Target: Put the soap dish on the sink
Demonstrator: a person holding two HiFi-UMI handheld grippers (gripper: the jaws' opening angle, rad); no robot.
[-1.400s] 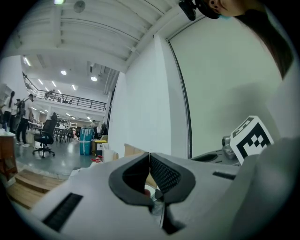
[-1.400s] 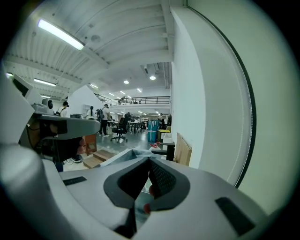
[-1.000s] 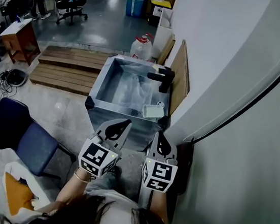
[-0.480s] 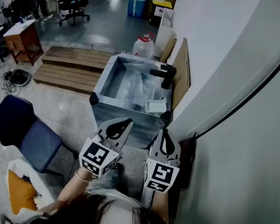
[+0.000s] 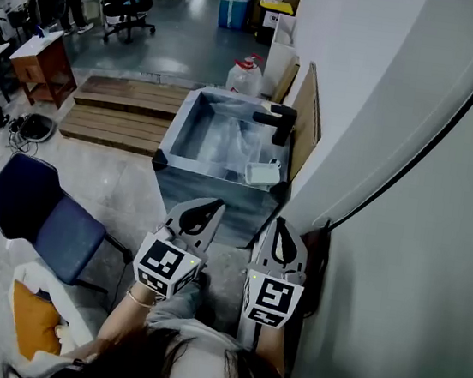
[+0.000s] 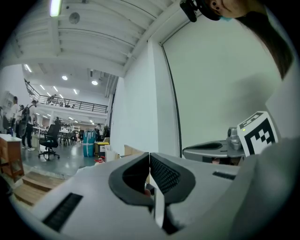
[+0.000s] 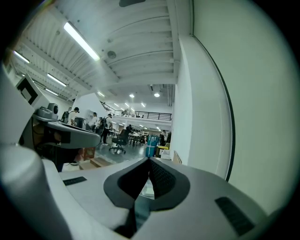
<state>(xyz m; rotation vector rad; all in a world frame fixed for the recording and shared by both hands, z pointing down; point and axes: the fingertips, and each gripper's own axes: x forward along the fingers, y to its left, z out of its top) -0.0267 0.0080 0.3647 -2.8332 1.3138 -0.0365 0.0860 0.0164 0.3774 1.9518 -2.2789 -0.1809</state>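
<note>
Two tools, left [image 5: 203,221] and right [image 5: 279,243], are held closed with nothing between the jaws. The soap dish [image 5: 264,173] is seen ahead at the near right corner of the sink [image 5: 205,199], well apart and nearer the right tool.

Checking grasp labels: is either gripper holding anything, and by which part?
Nothing held. The left gripper and right gripper: jaws together, empty. The soap dish sits apart at a corner of the sink.
</note>
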